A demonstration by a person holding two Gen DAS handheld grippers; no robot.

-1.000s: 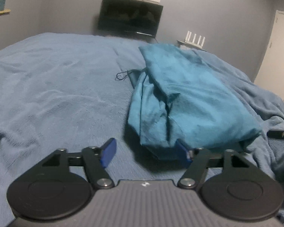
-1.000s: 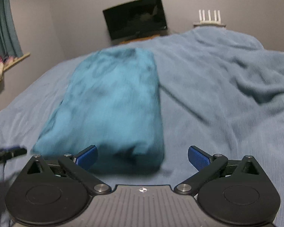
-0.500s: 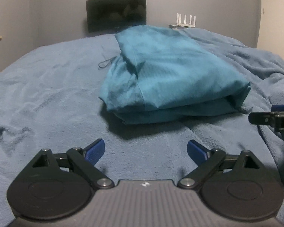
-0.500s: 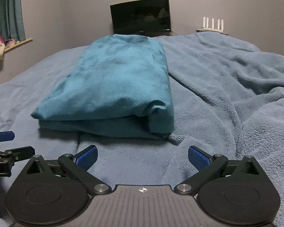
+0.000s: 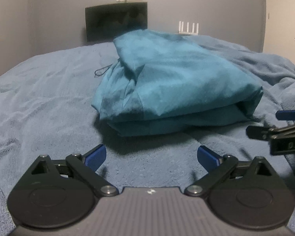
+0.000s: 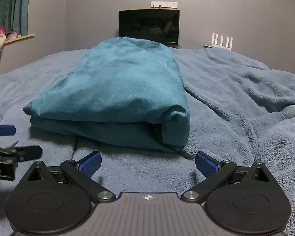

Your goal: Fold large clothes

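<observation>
The folded garment (image 5: 175,90) is seen lying on the bed (image 5: 39,98), at 12 o'clock. The left gripper (image 5: 151,156) and right gripper (image 6: 147,162) are spread wide, empty, just short of it.

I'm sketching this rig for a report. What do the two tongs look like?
Both the left tongs and right tongs look alike: blue ribbed pads on black linkage arms with silver pivot pins, two round black discs, and a grey ribbed body with a small white mark.

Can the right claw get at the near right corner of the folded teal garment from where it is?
Probably yes: the right claw is open, and only bare blanket lies between it and the garment.
</observation>
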